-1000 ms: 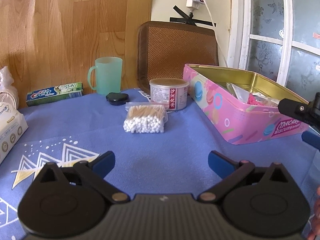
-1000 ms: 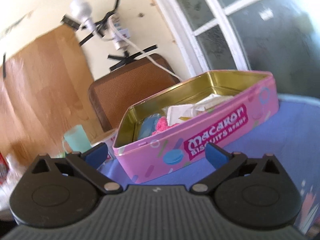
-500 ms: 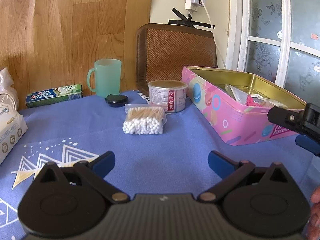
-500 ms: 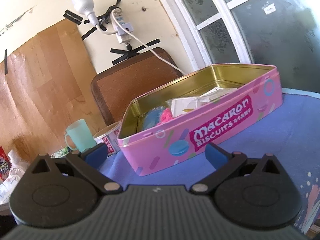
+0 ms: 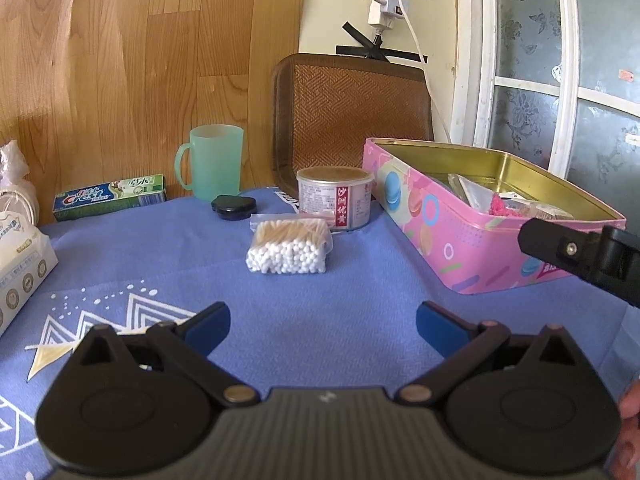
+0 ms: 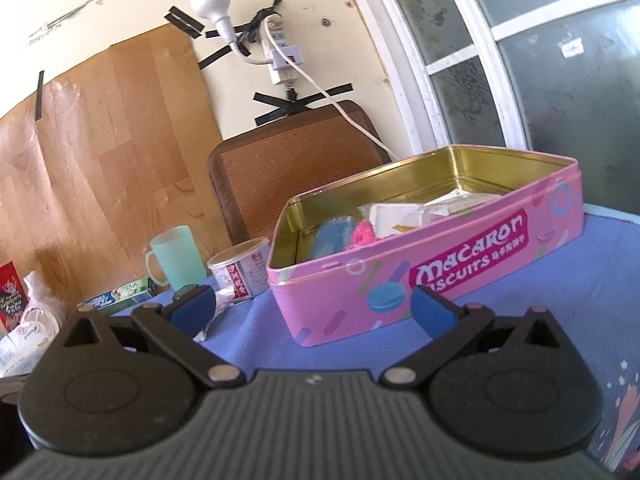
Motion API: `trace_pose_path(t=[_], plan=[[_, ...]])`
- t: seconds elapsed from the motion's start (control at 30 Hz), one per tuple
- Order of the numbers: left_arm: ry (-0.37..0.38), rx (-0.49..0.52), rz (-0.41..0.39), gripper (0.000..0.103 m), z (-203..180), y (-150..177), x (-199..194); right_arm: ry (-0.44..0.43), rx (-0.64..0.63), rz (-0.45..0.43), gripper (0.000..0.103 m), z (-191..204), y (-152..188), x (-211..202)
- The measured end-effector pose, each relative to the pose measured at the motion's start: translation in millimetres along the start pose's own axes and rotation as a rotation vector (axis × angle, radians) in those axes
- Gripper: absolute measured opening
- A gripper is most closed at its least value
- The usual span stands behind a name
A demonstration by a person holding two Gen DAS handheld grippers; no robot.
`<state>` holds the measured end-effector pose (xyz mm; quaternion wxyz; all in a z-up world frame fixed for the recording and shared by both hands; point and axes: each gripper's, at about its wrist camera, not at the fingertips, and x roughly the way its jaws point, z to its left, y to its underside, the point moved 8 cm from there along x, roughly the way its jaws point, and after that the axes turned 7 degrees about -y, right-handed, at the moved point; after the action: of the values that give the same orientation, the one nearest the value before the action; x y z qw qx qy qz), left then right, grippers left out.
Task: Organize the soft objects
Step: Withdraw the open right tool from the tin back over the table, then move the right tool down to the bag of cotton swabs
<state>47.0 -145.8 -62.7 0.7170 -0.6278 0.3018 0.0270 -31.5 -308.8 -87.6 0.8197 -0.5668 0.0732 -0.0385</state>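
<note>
Your left gripper (image 5: pixel 323 322) sits at the bottom middle of its view, jaws wide apart, with nothing between them. It hangs over the blue cloth on the table (image 5: pixel 352 280). Just above it, in the middle of the frame, lies the bag of cotton swabs (image 5: pixel 289 247), flat on the cloth and well apart from the gripper. Right behind the bag stands a small can (image 5: pixel 335 197), and left of the can lies a black lid (image 5: pixel 234 207). A green cup (image 5: pixel 214 162) and a toothpaste box (image 5: pixel 110 197) stand at the back left. A tissue pack (image 5: pixel 20 268) shows at the left edge. On the right of the frame sits the pink tin (image 5: pixel 460 232), lid off, with a pink soft thing (image 5: pixel 499 204) and some packets inside. A black part of your other tool pokes in at the right edge, in front of the tin. Your right gripper (image 6: pixel 314 306) is at the bottom middle of its own view, also wide open and holding nothing. The tin (image 6: pixel 440 276) fills the middle right of that view, close in front of the gripper but not touching it. Inside it you can see the pink soft thing (image 6: pixel 363 233), a blue item (image 6: pixel 334 236) and white packets (image 6: pixel 400 216).
</note>
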Motion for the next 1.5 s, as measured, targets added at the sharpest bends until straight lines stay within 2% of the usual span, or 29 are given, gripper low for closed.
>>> trace_pose_path(t=[0.33,0.57,0.77,1.03,1.2,1.33,1.43,1.5], plan=[[-0.011,-0.009,-0.013,0.103,3.5,-0.3,-4.0,-0.039,-0.109,-0.021,0.103,23.0,0.4,-6.1],[-0.064,-0.03,0.012,0.103,23.1,2.5,-4.8,-0.077,-0.2,-0.035,0.103,41.0,2.8,-10.8],[-0.165,-0.038,0.04,0.103,62.4,5.1,-1.8,-0.138,-0.283,-0.029,0.103,62.5,7.1,-10.0],[-0.338,-0.028,0.044,0.103,111.2,6.5,-1.7,-0.251,-0.365,0.042,0.103,95.5,15.7,9.5],[-0.324,-0.09,0.062,0.103,123.3,8.0,1.2,-0.312,-0.459,0.051,0.103,119.2,17.1,31.1],[-0.334,-0.11,0.052,0.103,124.9,8.2,-0.3,-0.291,-0.494,0.039,0.103,126.4,19.3,48.2],[-0.338,-0.128,0.049,0.103,127.8,8.2,-1.5,-0.266,-0.481,0.096,0.103,120.7,26.6,58.1],[-0.338,-0.137,0.05,0.103,129.3,7.9,-0.8,-0.251,-0.452,0.099,0.103,115.4,24.3,59.4]])
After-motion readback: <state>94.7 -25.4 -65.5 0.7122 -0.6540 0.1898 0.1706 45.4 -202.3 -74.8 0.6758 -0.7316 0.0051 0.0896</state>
